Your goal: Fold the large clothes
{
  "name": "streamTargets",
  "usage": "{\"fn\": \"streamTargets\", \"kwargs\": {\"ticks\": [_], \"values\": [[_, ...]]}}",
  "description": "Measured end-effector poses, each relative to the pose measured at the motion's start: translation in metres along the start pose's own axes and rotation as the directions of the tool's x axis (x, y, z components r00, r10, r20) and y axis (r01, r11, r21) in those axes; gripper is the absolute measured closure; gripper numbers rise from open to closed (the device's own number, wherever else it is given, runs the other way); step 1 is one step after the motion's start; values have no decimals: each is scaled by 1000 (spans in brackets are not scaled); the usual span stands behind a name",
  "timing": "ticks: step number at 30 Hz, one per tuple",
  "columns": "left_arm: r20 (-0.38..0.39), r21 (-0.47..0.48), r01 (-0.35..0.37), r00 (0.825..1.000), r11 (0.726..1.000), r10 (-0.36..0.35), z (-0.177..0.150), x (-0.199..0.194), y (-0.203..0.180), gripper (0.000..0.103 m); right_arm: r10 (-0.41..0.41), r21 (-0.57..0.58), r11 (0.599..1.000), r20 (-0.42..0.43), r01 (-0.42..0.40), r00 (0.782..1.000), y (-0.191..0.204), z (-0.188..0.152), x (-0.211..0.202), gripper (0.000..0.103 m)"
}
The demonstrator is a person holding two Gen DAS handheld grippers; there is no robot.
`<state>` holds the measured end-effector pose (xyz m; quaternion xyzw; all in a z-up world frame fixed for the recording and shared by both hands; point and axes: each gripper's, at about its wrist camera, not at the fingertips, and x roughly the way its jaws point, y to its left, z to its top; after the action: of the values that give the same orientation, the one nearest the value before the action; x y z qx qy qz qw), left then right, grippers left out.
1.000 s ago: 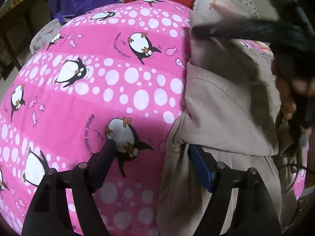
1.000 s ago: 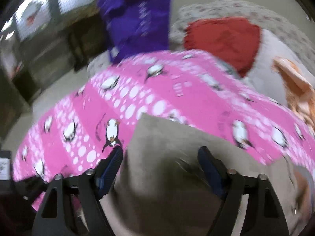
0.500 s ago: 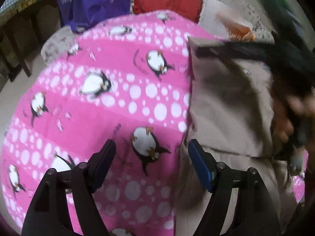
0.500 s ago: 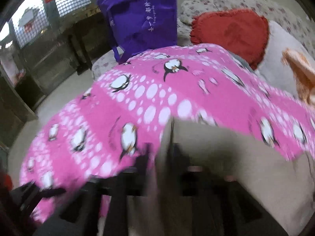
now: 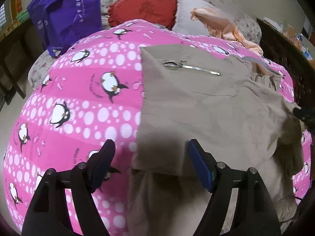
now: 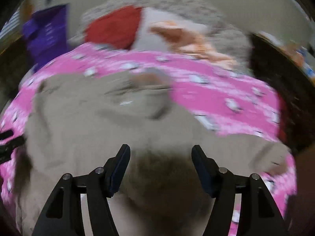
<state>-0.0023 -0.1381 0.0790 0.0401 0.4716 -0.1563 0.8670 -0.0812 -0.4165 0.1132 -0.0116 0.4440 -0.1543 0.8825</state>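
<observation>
Though blur smears the right view, we see both grippers, left (image 5: pixel 150 155) and right (image 6: pixel 160 157), with jaws apart and empty above the trousers (image 5: pixel 206 106). They lie folded on the blanket (image 5: pixel 78 98), their lower part cut off.

- Left wrist view: mounted behind the left gripper (image 5: pixel 150 165), looking forward and down along open jaws, close above the bed's pink penguin blanket (image 5: pixel 78 102), at the left edge of the beige garment (image 5: pixel 206 106).
- Right wrist view: mounted behind the right gripper (image 6: pixel 160 165), facing likewise, close over the garment (image 6: pixel 88 133); motion-blurred.
- Shared by both: garment, blanket (image 6: pixel 226 90), red cushion (image 5: pixel 145 7) (image 6: pixel 116 29), purple bag (image 5: pixel 67 15) (image 6: pixel 47 33), orange cloth (image 5: pixel 220 23) (image 6: pixel 189 39) beyond.
</observation>
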Motion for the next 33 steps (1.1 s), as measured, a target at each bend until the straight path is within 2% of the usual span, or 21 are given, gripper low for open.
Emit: {"fn": "streamTargets", "kwargs": {"ticks": [2, 4, 5, 6, 9, 13, 14, 17, 19, 23, 26, 29, 33], "values": [[0, 5, 0, 1000, 1000, 0, -1, 0, -5, 27, 89, 48, 995, 2, -89, 996, -11, -4, -9, 35], [-14, 18, -9, 1000, 1000, 10, -1, 5, -11, 27, 225, 47, 973, 1, -224, 974, -5, -12, -16, 37], [-22, 23, -18, 1000, 1000, 18, -2, 9, -13, 27, 248, 30, 968, -5, -248, 969, -1, -17, -17, 39], [-32, 31, -25, 999, 999, 26, -2, 14, -15, 27, 248, 0, 969, -11, -248, 969, 7, -20, -17, 40], [-61, 45, -51, 997, 998, 54, -5, 26, -19, 27, 176, -63, 982, -37, -178, 984, 26, -27, 5, 52], [-103, 38, -57, 993, 998, 60, -9, 37, -19, 27, 124, 48, 992, -125, -119, 984, 6, -29, 62, 55], [-109, 37, -55, 992, 998, 59, -9, 37, -19, 27, 144, 79, 988, -138, -134, 980, 0, -29, 68, 55], [-91, 33, -45, 995, 998, 48, -11, 28, -17, 27, 236, 134, 966, -109, -221, 966, -12, -31, 51, 51], [-94, 32, -43, 995, 999, 46, -12, 24, -16, 27, 264, 136, 958, -85, -251, 961, -19, -36, 31, 40], [-57, 45, -25, 998, 999, 28, -14, 5, -20, 27, 265, 131, 958, -60, -256, 962, -39, -53, -2, 38], [-31, 61, -12, 999, 998, 14, -14, -6, -25, 27, 255, 215, 945, -15, -246, 967, -68, -68, -22, 31], [-22, 84, -1, 1000, 996, 2, -12, -10, -34, 27, 243, 293, 929, -17, -227, 970, -99, -77, -23, 30], [-20, 105, 0, 1000, 994, 2, -9, -10, -49, 27, 245, 309, 924, -31, -224, 969, -106, -84, -23, 30]]}}
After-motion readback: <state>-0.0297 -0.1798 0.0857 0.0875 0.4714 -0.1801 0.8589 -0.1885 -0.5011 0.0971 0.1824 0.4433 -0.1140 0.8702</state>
